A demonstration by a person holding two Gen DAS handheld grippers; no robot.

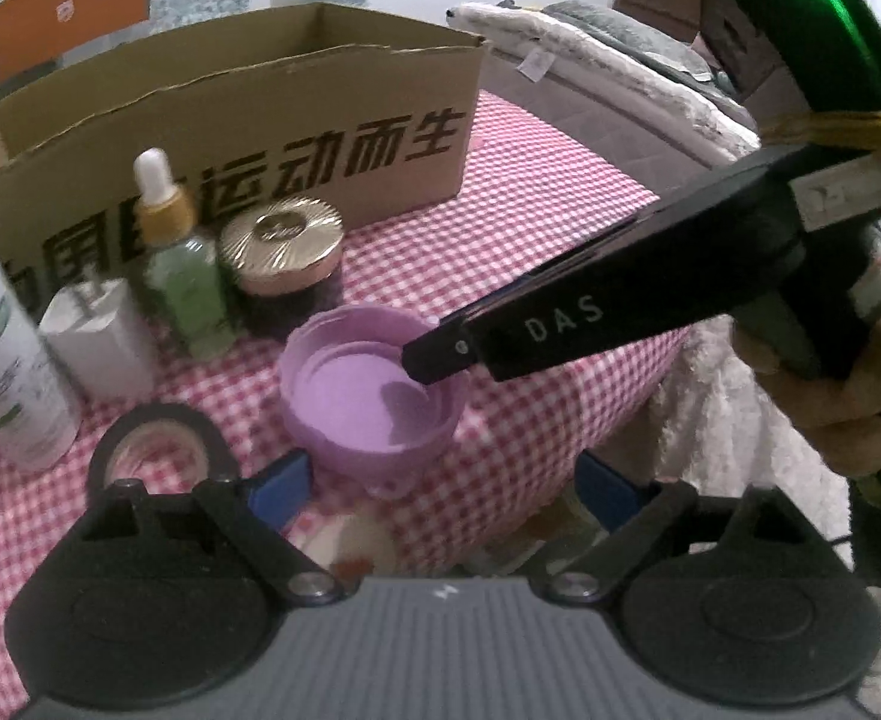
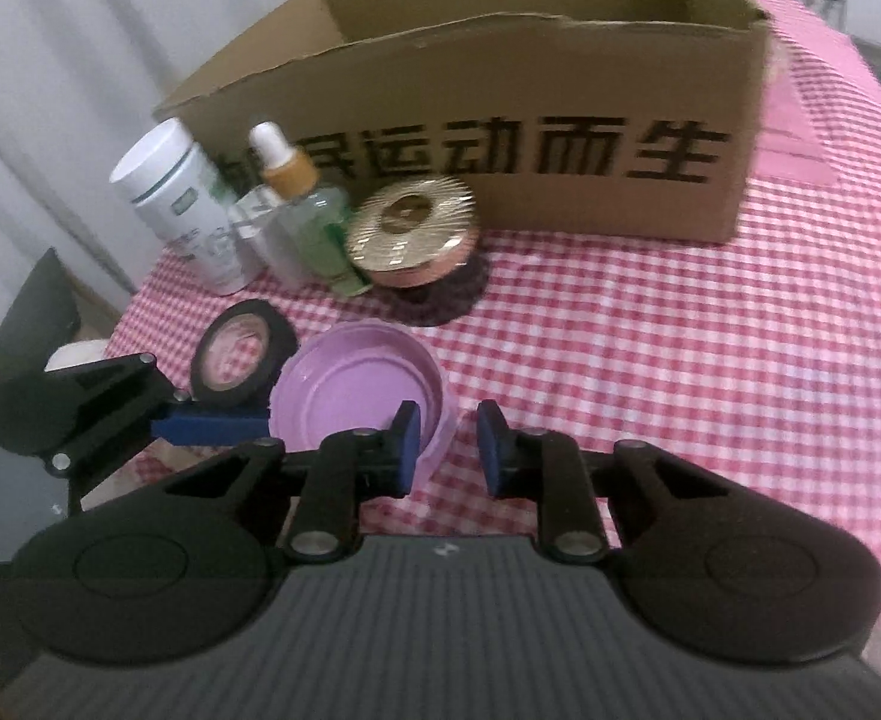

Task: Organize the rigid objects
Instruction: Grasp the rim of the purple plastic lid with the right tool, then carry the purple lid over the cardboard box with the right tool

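A purple plastic lid (image 1: 374, 396) lies upside down on the checked cloth, also in the right wrist view (image 2: 356, 396). My right gripper (image 2: 449, 447) is open, its jaws straddling the lid's near rim, one pad inside and one outside. It shows from the side in the left wrist view (image 1: 434, 360). My left gripper (image 1: 440, 480) is open wide just before the lid, and its blue fingertip (image 2: 212, 426) shows at the lid's left in the right wrist view.
An open cardboard box (image 2: 500, 132) stands behind. Before it stand a white canister (image 2: 182, 204), a white charger (image 1: 101, 339), a green dropper bottle (image 2: 314, 222) and a gold-lidded jar (image 2: 413, 234). A black tape roll (image 2: 239, 354) lies left of the lid.
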